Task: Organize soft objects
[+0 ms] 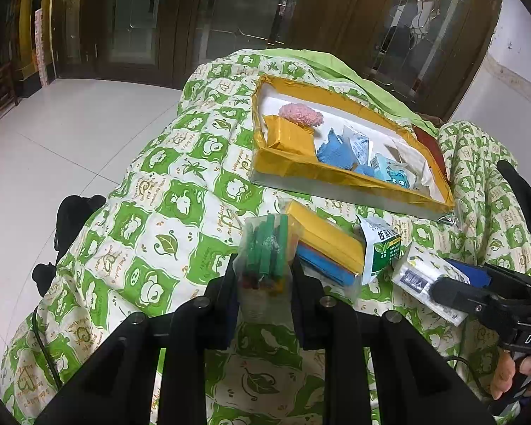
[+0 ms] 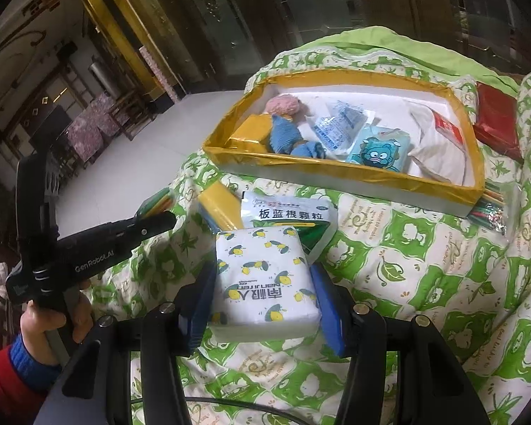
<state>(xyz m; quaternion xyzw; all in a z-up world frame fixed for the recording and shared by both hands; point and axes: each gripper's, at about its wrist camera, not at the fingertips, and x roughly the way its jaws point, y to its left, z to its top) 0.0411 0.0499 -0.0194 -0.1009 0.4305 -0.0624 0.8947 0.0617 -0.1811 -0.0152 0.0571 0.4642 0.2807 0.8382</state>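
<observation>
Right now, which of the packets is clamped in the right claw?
The white tissue pack with lemon print, pinched between the right claw; the green-and-white medicine sachet lies loose on the quilt behind it.

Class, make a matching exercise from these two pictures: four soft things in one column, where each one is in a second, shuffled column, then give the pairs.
Things
1. tissue pack
2. bag of green sticks
3. pink pompom
4. medicine sachet

Places
A. inside the gold-rimmed box
B. lying on the quilt, in front of the box
C. between the left hand-held gripper's pads
D. between the right hand-held gripper's pads

Pairs: 1-D, 2-C, 3-A, 4-B
</observation>
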